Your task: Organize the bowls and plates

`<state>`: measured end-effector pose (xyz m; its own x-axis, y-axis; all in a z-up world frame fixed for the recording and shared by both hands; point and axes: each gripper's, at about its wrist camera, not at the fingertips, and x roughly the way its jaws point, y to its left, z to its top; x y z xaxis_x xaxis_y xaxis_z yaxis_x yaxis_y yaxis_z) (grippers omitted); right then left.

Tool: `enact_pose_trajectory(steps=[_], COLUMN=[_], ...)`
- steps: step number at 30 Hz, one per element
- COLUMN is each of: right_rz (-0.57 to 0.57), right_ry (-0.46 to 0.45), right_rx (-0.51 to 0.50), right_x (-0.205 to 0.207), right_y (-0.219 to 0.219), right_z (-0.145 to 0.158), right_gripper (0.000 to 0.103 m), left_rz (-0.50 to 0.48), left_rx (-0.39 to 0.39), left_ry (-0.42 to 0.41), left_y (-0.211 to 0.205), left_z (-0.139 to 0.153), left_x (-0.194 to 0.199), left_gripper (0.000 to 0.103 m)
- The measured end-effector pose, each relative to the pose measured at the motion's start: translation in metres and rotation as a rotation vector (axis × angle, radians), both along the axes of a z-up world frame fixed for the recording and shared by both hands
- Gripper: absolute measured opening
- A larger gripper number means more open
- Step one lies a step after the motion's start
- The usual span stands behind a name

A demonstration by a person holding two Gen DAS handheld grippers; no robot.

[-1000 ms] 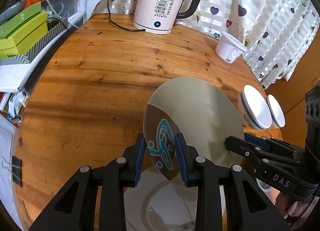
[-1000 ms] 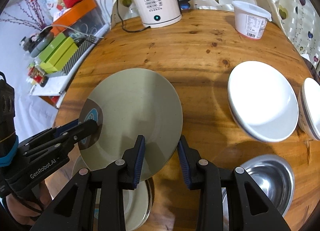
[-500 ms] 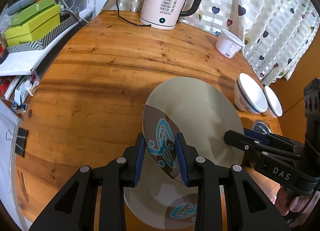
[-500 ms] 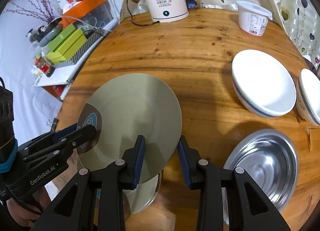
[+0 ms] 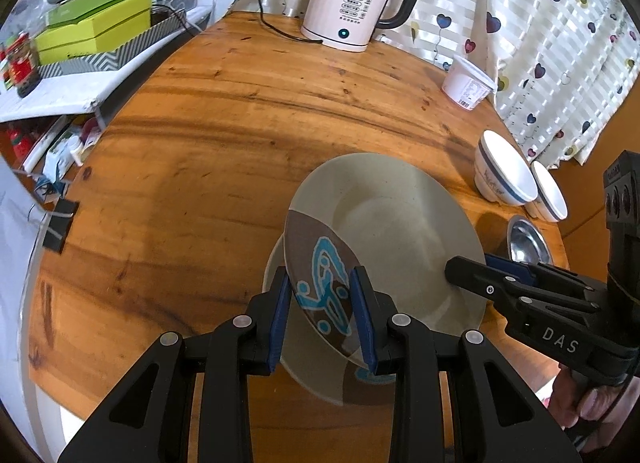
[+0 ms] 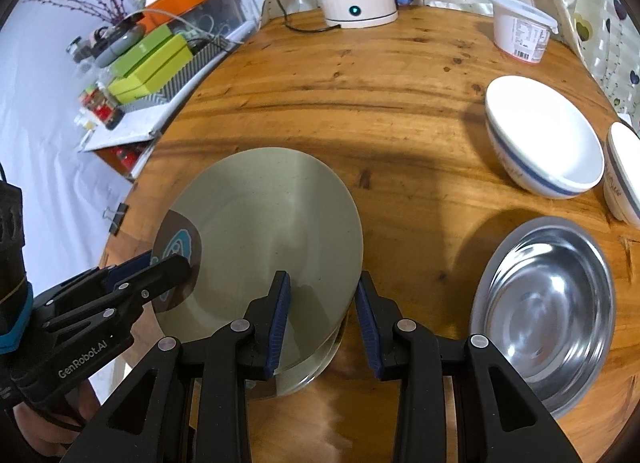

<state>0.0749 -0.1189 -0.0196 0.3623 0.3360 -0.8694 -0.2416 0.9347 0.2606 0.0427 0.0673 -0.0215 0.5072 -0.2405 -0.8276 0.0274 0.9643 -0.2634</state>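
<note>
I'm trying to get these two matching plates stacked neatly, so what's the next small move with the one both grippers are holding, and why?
Probably lower the held plate a little further. The left gripper and right gripper each clamp its rim, and it hangs tilted just above the matching lower plate on the table, roughly overlapping it. Levelling it while easing down should seat it before either gripper opens.

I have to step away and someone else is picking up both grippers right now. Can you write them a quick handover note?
Left gripper and right gripper both grip the top plate by opposite rims, just above the matching bottom plate; contact between them can't be judged.
Two white bowls and the steel bowl sit separately on the table, right side.
Left: seat the plate and release, then sort the bowls.
</note>
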Motion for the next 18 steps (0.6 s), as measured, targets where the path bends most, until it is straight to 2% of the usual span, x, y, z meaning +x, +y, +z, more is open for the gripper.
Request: enact_pose_trajectory(steps=[18], right_rz=[0.058], right_ry=[-0.014], right_rx=[-0.032], right_x=[-0.020], right_y=[0.009], right_z=[-0.005], right_gripper=[0.032], left_rz=[0.042], left_rx=[0.020], left_ry=[0.006], left_y=[0.000], left_z=[-0.007], left_x=[-0.028], left_gripper=[0.031])
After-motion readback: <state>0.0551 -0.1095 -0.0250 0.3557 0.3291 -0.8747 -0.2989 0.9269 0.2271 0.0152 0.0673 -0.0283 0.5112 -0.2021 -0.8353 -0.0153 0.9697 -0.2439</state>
